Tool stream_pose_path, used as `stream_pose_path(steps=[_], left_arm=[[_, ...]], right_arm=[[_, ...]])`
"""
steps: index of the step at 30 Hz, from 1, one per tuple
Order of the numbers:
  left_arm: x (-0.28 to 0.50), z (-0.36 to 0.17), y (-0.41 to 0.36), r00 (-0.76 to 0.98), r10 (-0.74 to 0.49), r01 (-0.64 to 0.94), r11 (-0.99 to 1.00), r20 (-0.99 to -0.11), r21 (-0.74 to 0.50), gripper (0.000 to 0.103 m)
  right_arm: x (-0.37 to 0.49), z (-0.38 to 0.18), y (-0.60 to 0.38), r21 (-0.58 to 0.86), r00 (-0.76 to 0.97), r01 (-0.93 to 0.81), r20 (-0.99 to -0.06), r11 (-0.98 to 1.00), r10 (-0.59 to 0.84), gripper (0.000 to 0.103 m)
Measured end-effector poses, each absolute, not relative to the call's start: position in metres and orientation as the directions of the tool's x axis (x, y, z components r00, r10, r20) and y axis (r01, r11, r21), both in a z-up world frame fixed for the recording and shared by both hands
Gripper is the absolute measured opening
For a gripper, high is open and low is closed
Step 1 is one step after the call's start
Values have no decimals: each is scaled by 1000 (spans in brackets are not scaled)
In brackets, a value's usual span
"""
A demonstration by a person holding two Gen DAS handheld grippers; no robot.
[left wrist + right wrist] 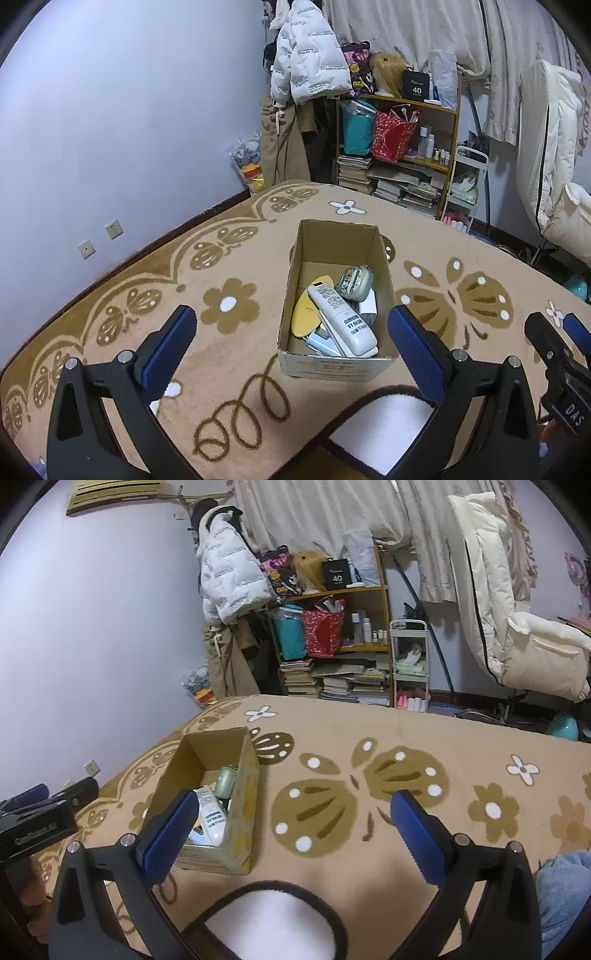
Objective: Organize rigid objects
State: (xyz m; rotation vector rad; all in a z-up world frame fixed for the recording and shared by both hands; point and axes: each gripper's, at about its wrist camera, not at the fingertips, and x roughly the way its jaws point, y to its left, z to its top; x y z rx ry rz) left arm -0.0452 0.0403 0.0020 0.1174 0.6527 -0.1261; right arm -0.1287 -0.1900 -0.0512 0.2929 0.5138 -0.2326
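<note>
left gripper [291, 338] spread wide, empty | right gripper [293, 823] spread wide, empty | cardboard box [334, 236] ahead between left jaws | white remote [343, 319] inside: light, stiff, slick; pinch across mid-body

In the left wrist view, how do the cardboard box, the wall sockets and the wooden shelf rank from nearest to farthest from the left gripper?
From the left gripper:
1. Cardboard box, just ahead, between the fingers.
2. Wall sockets, to the left, low on the wall.
3. Wooden shelf, far back, right of centre.
</note>
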Motion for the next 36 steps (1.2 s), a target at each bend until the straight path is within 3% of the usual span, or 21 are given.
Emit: stream_pose_path(steps=[36], left_arm=[[-51, 5, 30, 798, -42, 173, 971, -602, 163, 102]], right_arm=[[-127, -60, -197, 211, 831, 325, -529, 922, -172, 103]])
